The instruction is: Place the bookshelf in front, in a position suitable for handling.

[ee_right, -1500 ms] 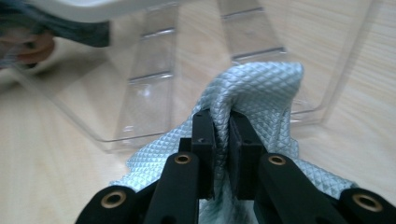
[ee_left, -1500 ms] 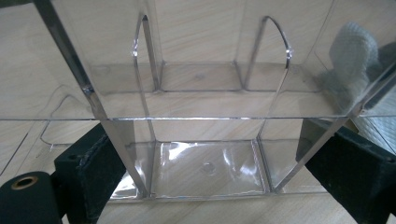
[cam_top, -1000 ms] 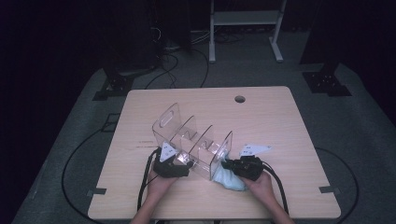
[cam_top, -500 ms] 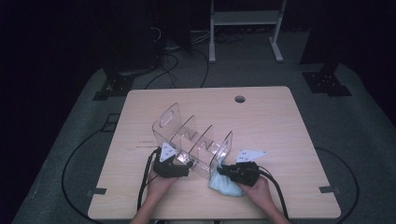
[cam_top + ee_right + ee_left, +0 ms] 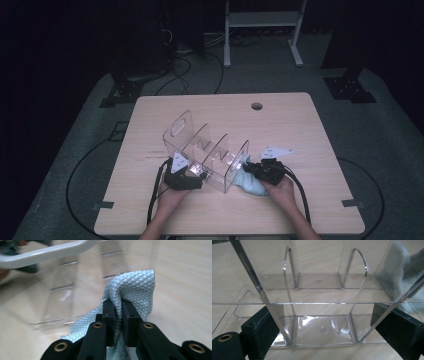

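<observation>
A clear plastic organizer with several compartments lay tipped on the wooden surface, near its front edge. The left claw had its jaws set on either side of the organizer's near end, their pads against its clear walls, holding it. The right claw was clamped tight on a pale blue, diamond-textured cloth, a fold of it pinched between the pads. In the high view, that cloth lay bunched against the organizer's right end wall, touching the surface
</observation>
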`<action>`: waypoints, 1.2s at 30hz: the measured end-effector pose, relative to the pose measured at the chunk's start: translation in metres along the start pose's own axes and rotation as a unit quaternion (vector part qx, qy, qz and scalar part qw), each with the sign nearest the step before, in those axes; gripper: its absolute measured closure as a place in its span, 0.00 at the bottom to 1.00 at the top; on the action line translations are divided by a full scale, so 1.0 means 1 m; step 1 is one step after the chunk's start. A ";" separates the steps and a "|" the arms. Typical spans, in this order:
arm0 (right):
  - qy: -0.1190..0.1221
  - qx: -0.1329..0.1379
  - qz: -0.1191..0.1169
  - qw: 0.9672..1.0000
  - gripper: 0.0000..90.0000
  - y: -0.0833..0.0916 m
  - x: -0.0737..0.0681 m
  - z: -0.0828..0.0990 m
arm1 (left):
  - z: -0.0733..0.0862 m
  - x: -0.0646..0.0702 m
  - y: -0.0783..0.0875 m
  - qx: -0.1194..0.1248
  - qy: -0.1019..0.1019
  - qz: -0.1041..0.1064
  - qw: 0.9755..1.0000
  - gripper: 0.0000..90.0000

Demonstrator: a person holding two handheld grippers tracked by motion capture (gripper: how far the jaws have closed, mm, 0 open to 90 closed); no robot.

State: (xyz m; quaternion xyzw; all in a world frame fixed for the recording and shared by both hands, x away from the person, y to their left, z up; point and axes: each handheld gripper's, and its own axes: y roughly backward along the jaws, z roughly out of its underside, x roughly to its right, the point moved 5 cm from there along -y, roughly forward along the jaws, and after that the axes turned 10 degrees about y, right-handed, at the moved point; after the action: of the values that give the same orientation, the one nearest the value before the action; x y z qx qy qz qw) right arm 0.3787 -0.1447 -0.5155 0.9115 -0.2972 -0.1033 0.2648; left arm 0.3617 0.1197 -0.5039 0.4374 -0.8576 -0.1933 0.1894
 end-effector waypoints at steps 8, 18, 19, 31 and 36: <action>-0.003 0.012 0.000 1.000 0.91 0.005 0.000 -0.004 | 0.000 0.000 0.000 0.000 0.001 0.000 1.000 0.09; -0.022 0.055 0.016 0.998 0.91 0.016 0.017 -0.021 | 0.000 0.000 0.000 0.000 0.000 0.000 1.000 0.09; -0.025 0.046 0.016 0.998 0.91 0.012 0.019 -0.016 | 0.000 0.000 0.000 0.000 0.000 0.000 1.000 0.09; -0.001 0.062 0.021 0.998 0.91 0.026 0.013 -0.037 | 0.000 0.000 0.000 -0.001 0.001 0.000 1.000 0.09; -0.018 0.044 0.007 0.999 0.91 0.013 0.010 -0.016 | 0.000 0.000 0.000 0.001 0.000 0.000 1.000 0.09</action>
State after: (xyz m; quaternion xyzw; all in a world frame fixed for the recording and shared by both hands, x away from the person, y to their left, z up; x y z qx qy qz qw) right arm 0.3859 -0.1526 -0.4953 0.9181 -0.3127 -0.1052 0.2196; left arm 0.3615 0.1195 -0.5040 0.4372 -0.8579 -0.1927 0.1891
